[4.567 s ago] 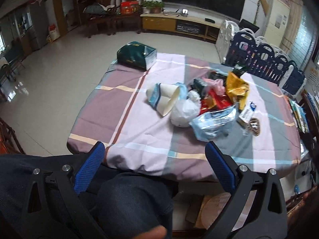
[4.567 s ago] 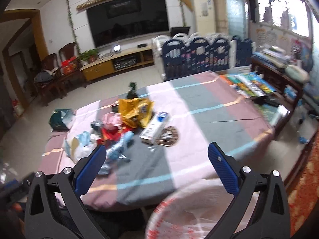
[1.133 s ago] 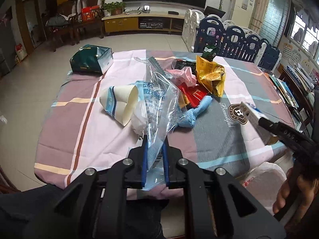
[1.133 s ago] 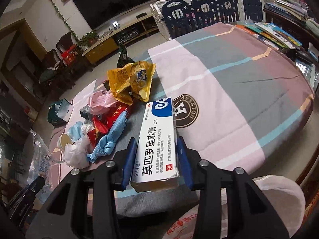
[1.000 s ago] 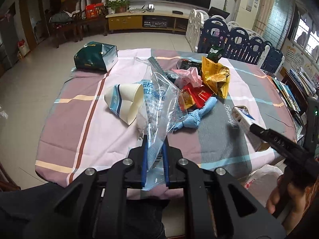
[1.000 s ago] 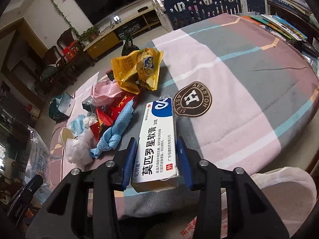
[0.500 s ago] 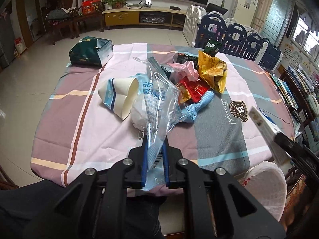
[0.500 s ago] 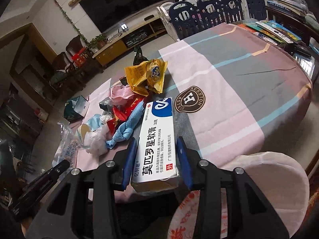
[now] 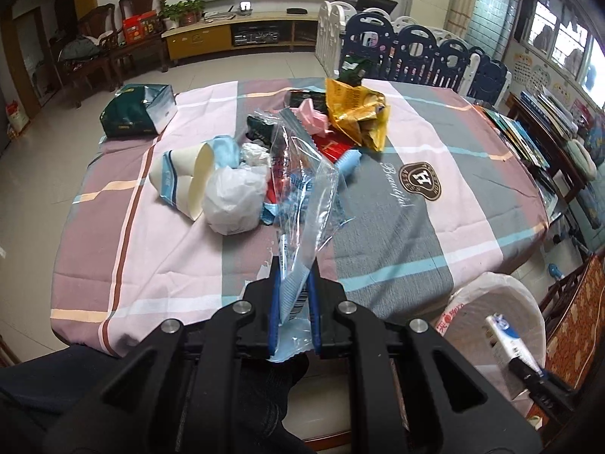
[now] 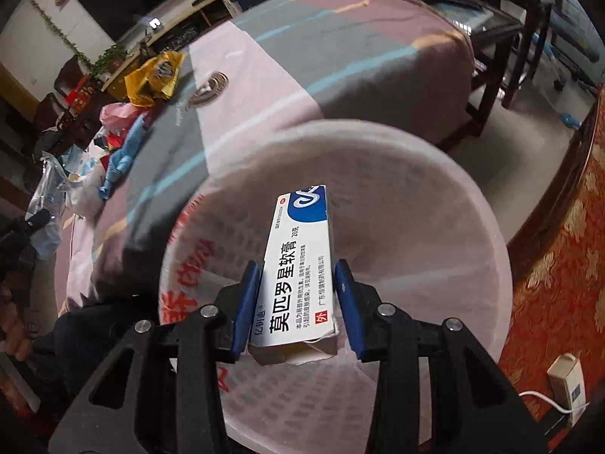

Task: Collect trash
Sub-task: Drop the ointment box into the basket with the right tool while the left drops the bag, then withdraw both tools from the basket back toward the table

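Left gripper (image 9: 293, 283): blue-padded jaws clenched on a clear crinkly plastic bag with blue print (image 9: 298, 204); the bag sticks up and forward from between the pads, its torn lower end hanging below them.

Ahead of the left jaws, on the pink, grey and mauve checked tablecloth (image 9: 159, 249), the trash pile, left to right:
- dark green foil box (image 9: 138, 111), far ahead-left, apart from the rest
- two nested white paper cups with blue bands (image 9: 185, 179), lying on their sides
- crumpled white plastic bag (image 9: 234, 200), touching the cups
- pink wrapper (image 9: 315, 119) and red wrapper (image 9: 332, 147), behind the held bag
- light blue twisted cloth-like piece (image 9: 349, 159)
- yellow crumpled snack bag (image 9: 357, 115), farthest ahead

Right of the left jaws, off the table edge: round bin lined with a white plastic bag with red print (image 9: 503, 302).

Right gripper (image 10: 297, 295): jaws grasping a white rectangular cardboard ointment box with a blue end and black Chinese print (image 10: 298, 261), pads pressed on its two long sides, blue end pointing away. The box hangs over the bin's open mouth (image 10: 416, 196), which fills the view under and ahead of the jaws. Tablecloth edge (image 10: 302, 87) beyond the bin; blurred trash pile far ahead-left of the right jaws.
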Demonstrator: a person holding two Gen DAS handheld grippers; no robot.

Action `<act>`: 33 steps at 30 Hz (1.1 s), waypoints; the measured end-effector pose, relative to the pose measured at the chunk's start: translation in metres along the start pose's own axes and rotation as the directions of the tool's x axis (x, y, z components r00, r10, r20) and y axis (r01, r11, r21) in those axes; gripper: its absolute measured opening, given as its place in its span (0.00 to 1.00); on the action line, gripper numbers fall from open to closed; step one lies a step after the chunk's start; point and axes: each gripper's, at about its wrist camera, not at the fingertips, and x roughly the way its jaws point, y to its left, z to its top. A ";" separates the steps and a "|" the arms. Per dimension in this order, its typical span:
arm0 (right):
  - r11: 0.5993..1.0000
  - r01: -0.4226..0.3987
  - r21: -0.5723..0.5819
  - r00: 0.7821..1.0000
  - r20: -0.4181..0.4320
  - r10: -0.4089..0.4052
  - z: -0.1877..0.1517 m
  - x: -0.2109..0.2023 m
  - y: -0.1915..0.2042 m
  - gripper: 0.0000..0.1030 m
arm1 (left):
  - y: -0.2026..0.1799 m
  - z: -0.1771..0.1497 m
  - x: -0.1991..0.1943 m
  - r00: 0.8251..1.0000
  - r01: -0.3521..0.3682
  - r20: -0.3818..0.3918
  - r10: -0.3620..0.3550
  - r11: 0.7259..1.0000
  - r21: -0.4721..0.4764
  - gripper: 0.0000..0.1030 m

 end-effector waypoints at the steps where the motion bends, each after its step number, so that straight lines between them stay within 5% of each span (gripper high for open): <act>1: 1.000 0.005 0.010 1.000 -0.014 -0.005 -0.004 0.005 -0.003 0.40 | -0.003 -0.001 0.000 1.000 0.009 -0.004 -0.009 1.000 0.006 0.13; 6: 0.999 0.037 -0.001 0.993 -0.116 -0.037 -0.019 0.031 0.001 0.49 | -0.016 -0.007 0.003 0.999 0.042 -0.024 -0.041 0.998 0.039 0.13; 8: 0.999 0.043 0.006 0.990 -0.138 -0.042 -0.021 0.036 0.002 0.62 | -0.021 -0.008 0.004 0.998 0.051 -0.031 -0.049 0.997 0.053 0.13; 14: 0.991 0.029 0.128 0.999 0.039 -0.034 0.000 -0.006 -0.021 0.69 | -0.034 -0.015 0.011 0.980 0.188 -0.078 -0.182 0.980 0.068 0.13; 19: 0.971 0.011 0.238 0.974 0.218 -0.064 0.021 -0.057 -0.044 0.72 | -0.056 -0.027 0.023 0.884 0.444 -0.182 -0.431 0.895 0.038 0.13; 26: 0.960 0.022 0.281 0.946 0.305 -0.111 0.033 -0.087 -0.068 0.74 | -0.122 -0.066 0.029 0.773 0.612 -0.319 -0.548 0.776 0.150 0.15; 28: 0.958 0.021 0.285 0.948 0.300 -0.110 0.032 -0.085 -0.070 0.74 | -0.142 -0.082 0.027 0.765 0.625 -0.367 -0.530 0.749 0.221 0.22; 30: 0.957 0.018 0.288 0.952 0.288 -0.105 0.032 -0.079 -0.070 0.74 | -0.156 -0.094 0.027 0.781 0.603 -0.397 -0.482 0.746 0.281 0.66; 33: 0.955 0.007 0.296 0.959 0.268 -0.090 0.031 -0.073 -0.069 0.74 | -0.159 -0.097 0.029 0.821 0.547 -0.382 -0.425 0.779 0.308 0.81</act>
